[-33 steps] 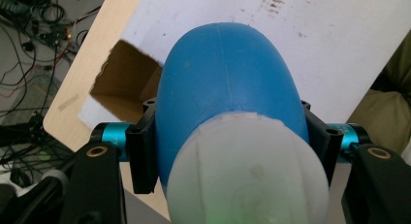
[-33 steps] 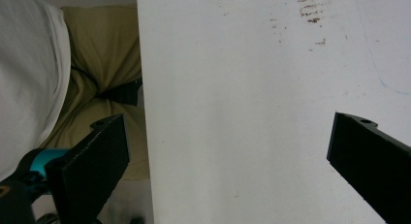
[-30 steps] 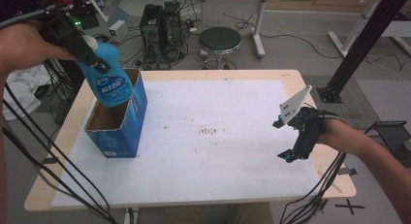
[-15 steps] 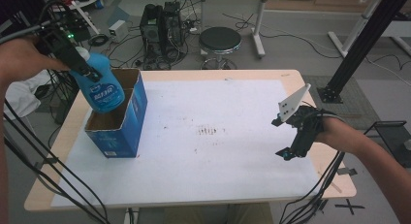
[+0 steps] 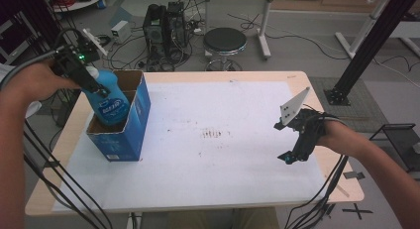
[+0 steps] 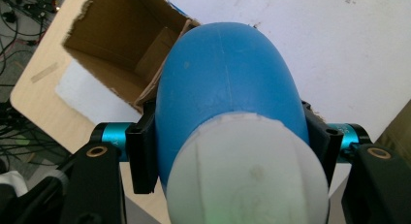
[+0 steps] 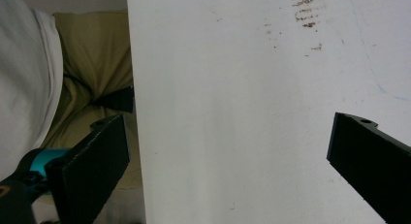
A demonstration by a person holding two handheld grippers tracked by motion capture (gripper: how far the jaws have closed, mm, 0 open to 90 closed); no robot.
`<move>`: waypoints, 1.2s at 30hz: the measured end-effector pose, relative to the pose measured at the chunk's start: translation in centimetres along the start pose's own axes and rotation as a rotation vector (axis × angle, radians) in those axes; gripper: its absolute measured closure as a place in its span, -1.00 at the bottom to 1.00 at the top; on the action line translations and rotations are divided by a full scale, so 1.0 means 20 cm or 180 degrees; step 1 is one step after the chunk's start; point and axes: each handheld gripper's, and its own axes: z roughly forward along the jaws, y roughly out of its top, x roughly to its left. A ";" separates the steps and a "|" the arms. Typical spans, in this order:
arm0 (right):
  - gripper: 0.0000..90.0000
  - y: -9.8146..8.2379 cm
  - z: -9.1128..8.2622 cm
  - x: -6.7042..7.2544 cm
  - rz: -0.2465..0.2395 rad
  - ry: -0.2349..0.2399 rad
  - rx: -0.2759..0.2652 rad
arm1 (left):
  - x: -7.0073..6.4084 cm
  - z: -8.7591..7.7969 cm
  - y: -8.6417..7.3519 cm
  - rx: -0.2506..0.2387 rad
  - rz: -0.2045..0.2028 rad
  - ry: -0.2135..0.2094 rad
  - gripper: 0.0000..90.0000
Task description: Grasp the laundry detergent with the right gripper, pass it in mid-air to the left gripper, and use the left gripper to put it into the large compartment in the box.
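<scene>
1. We have the left gripper (image 5: 94, 85) clamped on a blue plastic bottle with a white cap (image 5: 110, 97), its two black jaws pressed against the bottle's sides just under the cap.
2. In the left gripper view the blue bottle (image 6: 228, 88) bulges right up between our jaws, the white cap (image 6: 247, 170) nearest the camera and the body pointing away from the gripper.
3. Beyond the bottle's far end we see an open-topped blue cardboard box with a brown inside (image 6: 121, 44); from the high view the bottle's lower part sits inside that box (image 5: 124, 135), tilted, with the neck and cap sticking out above the rim toward our gripper.
4. The box stands directly below the left gripper, on a white sheet (image 5: 223, 140) that covers the light wooden tabletop (image 5: 341, 184).
5. Over to the right gripper (image 5: 292, 154): its jaws are spread wide and hold nothing, with the grey three-cornered plate (image 5: 293, 106) on top.
6. In the right gripper view our two black jaws stand far apart, bare white sheet (image 7: 232, 112) between them, and a patch of small brown marks (image 7: 305, 10) lies ahead of the gripper.
7. The two grippers are well apart from each other.
</scene>
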 end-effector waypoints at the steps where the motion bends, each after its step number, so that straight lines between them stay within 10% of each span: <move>1: -0.98 0.00 0.00 0.00 0.0002 0.0007 0.0008 | 0.00 0.02 0.00 0.0047 0.0047 -0.0009 -0.17; 21: -0.98 0.01 0.04 0.00 0.0004 0.0030 -0.0042 | -0.01 0.43 -0.07 0.0233 0.0102 -0.0129 -0.17; 36: -0.98 0.01 0.06 0.00 0.0029 0.0043 -0.0028 | 0.00 0.51 -0.10 0.0394 0.0172 -0.0198 -0.18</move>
